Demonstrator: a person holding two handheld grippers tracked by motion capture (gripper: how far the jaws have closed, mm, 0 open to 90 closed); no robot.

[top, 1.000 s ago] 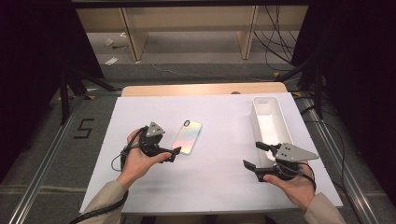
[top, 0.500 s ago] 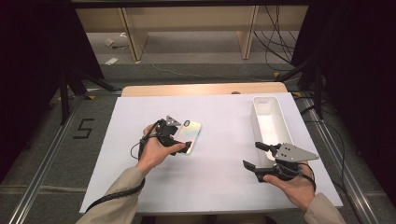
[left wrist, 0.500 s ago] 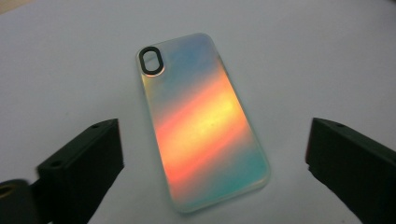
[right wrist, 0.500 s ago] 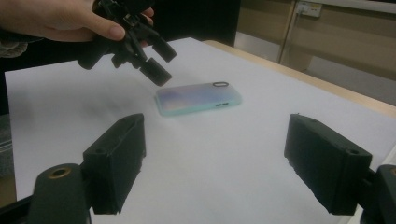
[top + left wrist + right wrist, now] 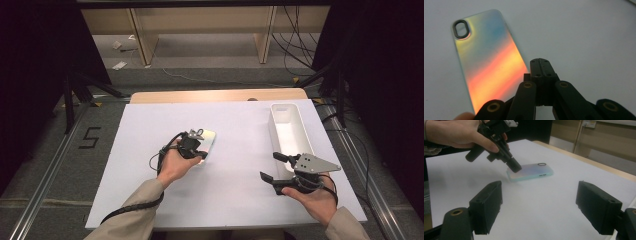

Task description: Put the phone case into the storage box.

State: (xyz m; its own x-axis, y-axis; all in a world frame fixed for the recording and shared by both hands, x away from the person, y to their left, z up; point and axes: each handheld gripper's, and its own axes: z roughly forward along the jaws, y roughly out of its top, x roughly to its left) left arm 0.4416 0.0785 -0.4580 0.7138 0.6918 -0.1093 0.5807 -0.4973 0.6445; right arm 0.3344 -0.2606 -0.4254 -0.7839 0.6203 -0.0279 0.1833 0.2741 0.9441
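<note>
on the white table (image 5: 150,200), left hand-held gripper (image 5: 196,150) is pressing on the phone case (image 5: 207,141).
its jaws are pressed together with nothing between them, the tip sitting at the case's near corner; they have just been closing. the case is lying flat mid-table, well apart from the white tray (image 5: 287,131). thin, glossy, iridescent, with rounded corners and an oval camera cutout (image 5: 461,28), it will likely slide, so a gentle, steady push at the edge looks wisest. right hand-held gripper (image 5: 276,168) is hovering spread and empty near the tray.
</note>
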